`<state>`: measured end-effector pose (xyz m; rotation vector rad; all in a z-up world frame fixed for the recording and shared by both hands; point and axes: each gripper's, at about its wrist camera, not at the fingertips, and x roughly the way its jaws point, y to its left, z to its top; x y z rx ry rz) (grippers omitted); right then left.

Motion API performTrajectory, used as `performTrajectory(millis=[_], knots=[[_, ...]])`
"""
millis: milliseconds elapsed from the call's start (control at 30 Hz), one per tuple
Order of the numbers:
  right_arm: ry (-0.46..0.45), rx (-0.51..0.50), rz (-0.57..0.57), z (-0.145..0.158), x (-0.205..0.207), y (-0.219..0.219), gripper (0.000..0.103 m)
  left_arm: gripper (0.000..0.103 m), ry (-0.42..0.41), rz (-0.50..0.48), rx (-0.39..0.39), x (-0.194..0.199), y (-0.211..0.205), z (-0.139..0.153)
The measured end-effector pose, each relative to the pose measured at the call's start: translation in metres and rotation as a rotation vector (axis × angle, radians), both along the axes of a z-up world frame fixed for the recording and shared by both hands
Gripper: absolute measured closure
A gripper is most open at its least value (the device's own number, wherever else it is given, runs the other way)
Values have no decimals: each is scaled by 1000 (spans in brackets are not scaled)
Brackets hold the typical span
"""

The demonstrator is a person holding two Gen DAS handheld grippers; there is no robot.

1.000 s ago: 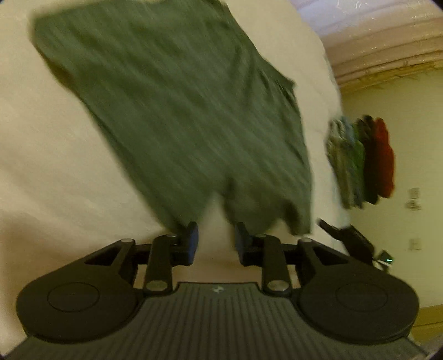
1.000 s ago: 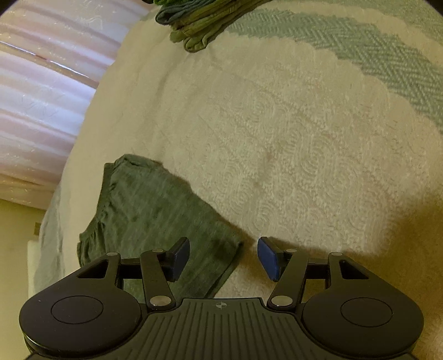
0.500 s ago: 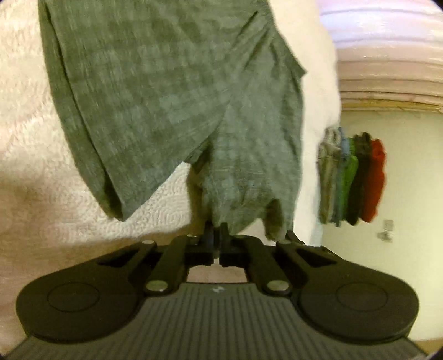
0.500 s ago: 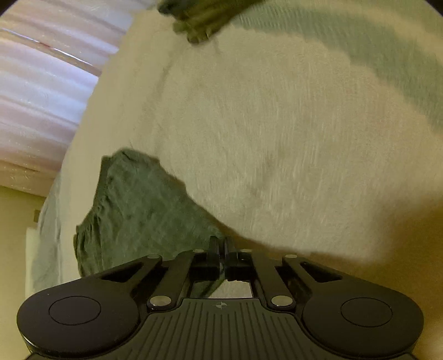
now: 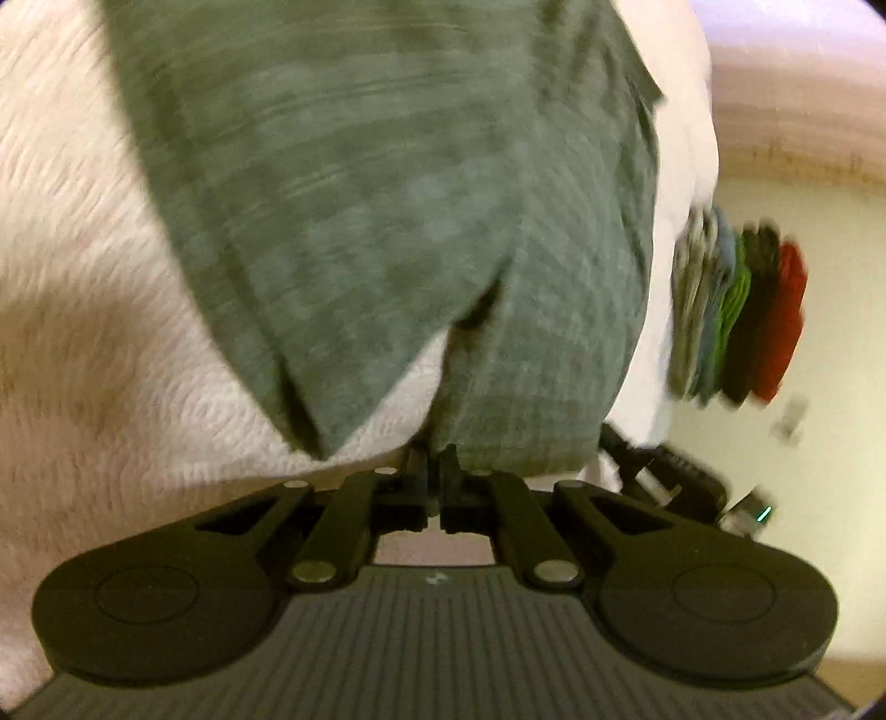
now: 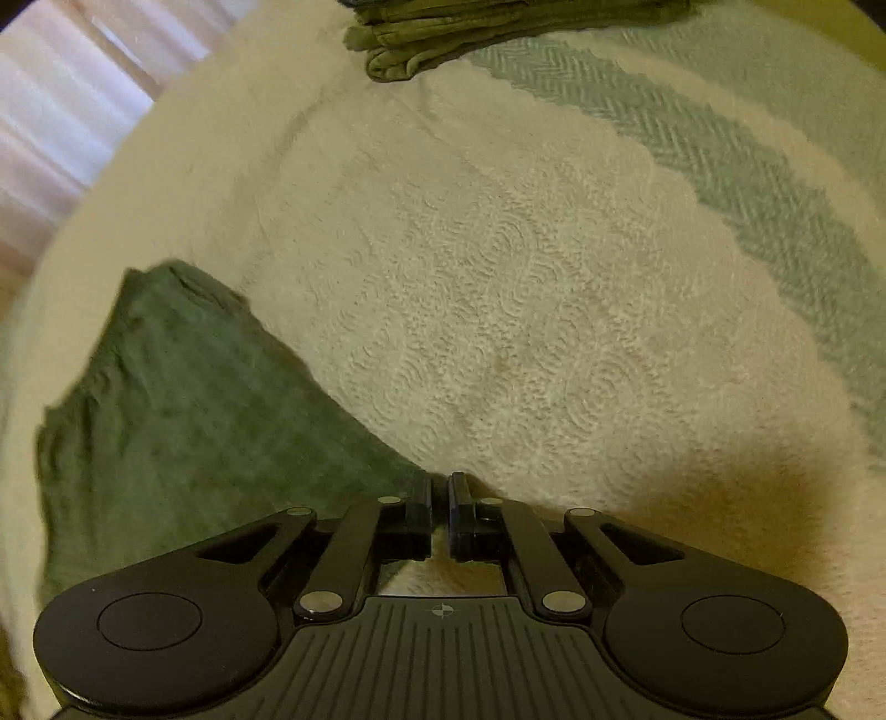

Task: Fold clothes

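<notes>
The green garment (image 5: 387,194) is spread on the cream bedspread (image 5: 83,332) of the bed. In the left wrist view it fills the frame from 12 o'clock down to the middle, and this view is blurred. The left tool (image 5: 434,462) is seen at 6 o'clock with its two fingers brought together, and a lower edge of the garment is clamped between them. A split in the cloth is seen just above the fingertips, so one flap hangs toward 7 o'clock and the other toward 5 o'clock. At 3 o'clock a stack of folded clothes (image 5: 736,315) is seen in grey, blue, green, dark and red layers. A black device (image 5: 670,482) with a small green light is seen at 4 o'clock, just beside the tool.

In the right wrist view the green garment (image 6: 183,410) lies at 8 o'clock on the bedspread (image 6: 526,332). The right tool (image 6: 439,487) is at 6 o'clock, its fingers nearly touching, and the near corner of the garment is held between them. A green herringbone band (image 6: 747,183) crosses the bedspread at 2 o'clock. The folded stack (image 6: 443,33) is at 12 o'clock, well apart from the tool. A pale curtain (image 6: 66,111) is seen at 10 o'clock.
</notes>
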<state>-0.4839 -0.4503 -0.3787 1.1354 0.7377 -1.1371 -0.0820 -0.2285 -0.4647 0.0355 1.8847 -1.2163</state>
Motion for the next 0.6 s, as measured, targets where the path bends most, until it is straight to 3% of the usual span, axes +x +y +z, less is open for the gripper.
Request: performTrajectory(millis=[100,200,300,367,600], knots=[[83,18,-5,4,0,10,101,99,-119,-142,-26,-12,-5,19],[24,37,-57,12,-8,29,97,99,-153,-216,-47,-18,3,31],[-195,81,-166,16,-15,57,45,99,-114,-189,-65,-7,13,37],[-350,99,-233,10,-15,73,45,99,-106,-166,-76,4,18,41],[-600,118,-468,-28,-5,93,45,99,-126,-154,-124,27,6,53]])
